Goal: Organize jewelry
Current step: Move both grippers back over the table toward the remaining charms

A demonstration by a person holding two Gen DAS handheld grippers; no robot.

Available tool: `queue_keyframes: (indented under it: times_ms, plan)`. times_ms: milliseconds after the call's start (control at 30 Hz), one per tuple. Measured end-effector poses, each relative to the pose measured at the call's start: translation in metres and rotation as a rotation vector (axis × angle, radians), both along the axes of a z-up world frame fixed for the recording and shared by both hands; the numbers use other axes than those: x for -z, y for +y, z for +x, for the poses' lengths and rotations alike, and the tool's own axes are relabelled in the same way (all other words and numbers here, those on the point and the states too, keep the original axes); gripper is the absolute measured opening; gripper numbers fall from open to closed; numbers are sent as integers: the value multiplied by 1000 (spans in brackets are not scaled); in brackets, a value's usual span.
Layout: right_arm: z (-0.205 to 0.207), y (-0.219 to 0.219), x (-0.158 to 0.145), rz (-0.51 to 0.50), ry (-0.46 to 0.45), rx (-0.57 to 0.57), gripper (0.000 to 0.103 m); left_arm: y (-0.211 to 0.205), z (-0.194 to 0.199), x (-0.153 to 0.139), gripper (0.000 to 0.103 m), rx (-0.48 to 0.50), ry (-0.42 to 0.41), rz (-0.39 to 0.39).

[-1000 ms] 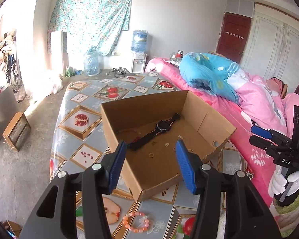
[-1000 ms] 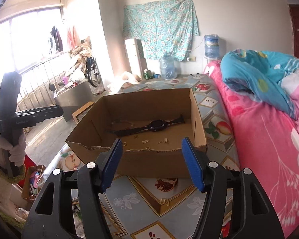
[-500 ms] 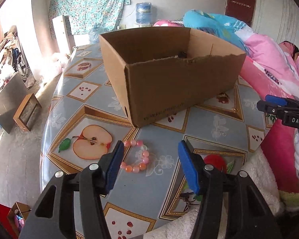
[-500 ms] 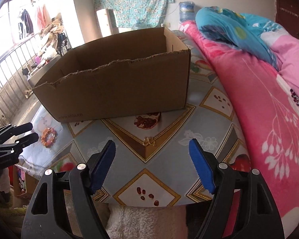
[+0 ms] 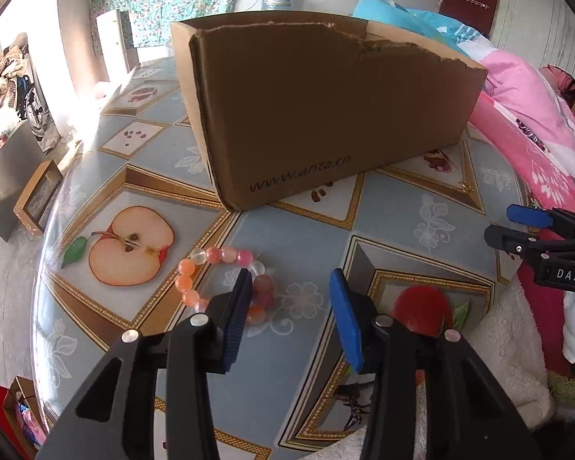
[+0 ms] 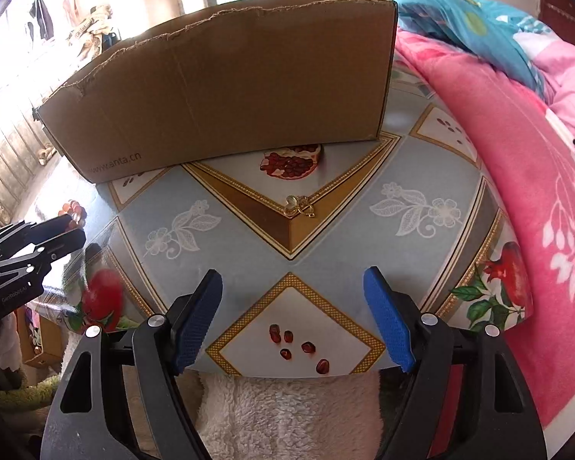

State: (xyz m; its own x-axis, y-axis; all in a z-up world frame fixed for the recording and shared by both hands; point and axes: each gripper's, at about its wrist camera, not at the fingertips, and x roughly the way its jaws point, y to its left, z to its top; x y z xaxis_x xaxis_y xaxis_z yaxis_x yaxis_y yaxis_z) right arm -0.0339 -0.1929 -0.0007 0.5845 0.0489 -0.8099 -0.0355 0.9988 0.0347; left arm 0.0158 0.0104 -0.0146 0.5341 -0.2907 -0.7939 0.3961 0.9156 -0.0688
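Far left on the table (image 5: 142, 142), with its fruit-print cloth: a half-apple picture, and just right of it a bead bracelet (image 5: 195, 257) of pink and orange beads, lying flat. Down low over it, the left gripper (image 5: 291, 314), jaws apart and just lately closing in; the left pad (image 5: 235, 322) across the bracelet's right side, hiding several beads, the rest of the loop out to the left of it, only bare cloth in the gap up to the right pad. Whether that pad touches the beads: cannot tell. Farther back, a torn-edged cardboard box (image 5: 326, 115), open on top, standing well beyond the bracelet. Right of centre, in the right wrist view, a small gold earring (image 6: 301, 205) on the cloth between the box's near wall (image 6: 226, 88) and the right gripper (image 6: 291, 322), clearly ahead of the fingertips. Jaws there spread wide, just lately opening, nothing between them. Far right, a pink blanket (image 6: 517, 176) against the table's edge.
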Motion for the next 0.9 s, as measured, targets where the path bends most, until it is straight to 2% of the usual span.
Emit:
queue_keyframes:
  times_ms: [167,300,533,900]
  plan:
    - [-4,7,2,-17,-22,-11,79,-11,-5,0,41,82,27,-88]
    - [-7,8,3,-16,-38,-16,82,-27,-13,0,41,136,0,-54]
    - [-11,4,-2,28,-52,-28,81,-33,-10,1,41,135,-2,-53]
    - [8,0,-14,-28,-106,-50,50,-37,-5,3,41,140,-15,-56]
